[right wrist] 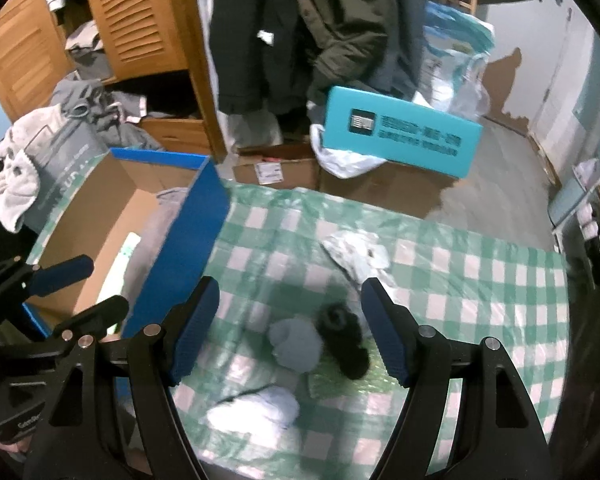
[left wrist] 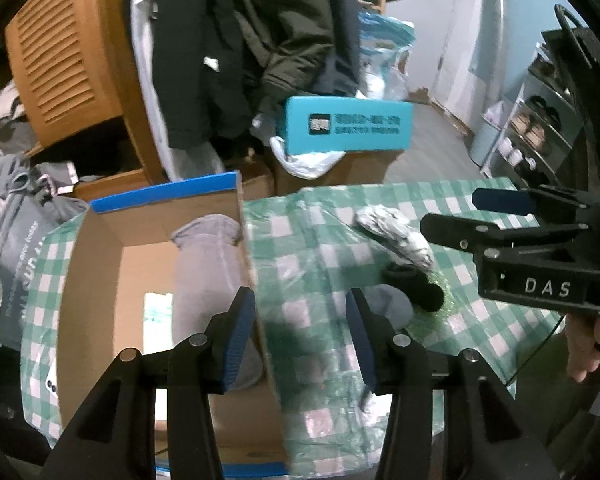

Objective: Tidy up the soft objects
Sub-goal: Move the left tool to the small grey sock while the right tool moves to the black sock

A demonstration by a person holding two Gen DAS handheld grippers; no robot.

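Holding both grippers with jaws apart and empty, your left gripper hangs over the box's right wall, your right gripper above the black sock and what looks like a grey sock mid-table.

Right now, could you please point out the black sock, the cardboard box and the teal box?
black sock (right wrist: 342,340): right wrist view, its middle.
cardboard box (right wrist: 208,196): right wrist view, its blue outer wall.
teal box (left wrist: 346,126): left wrist view, its printed face.
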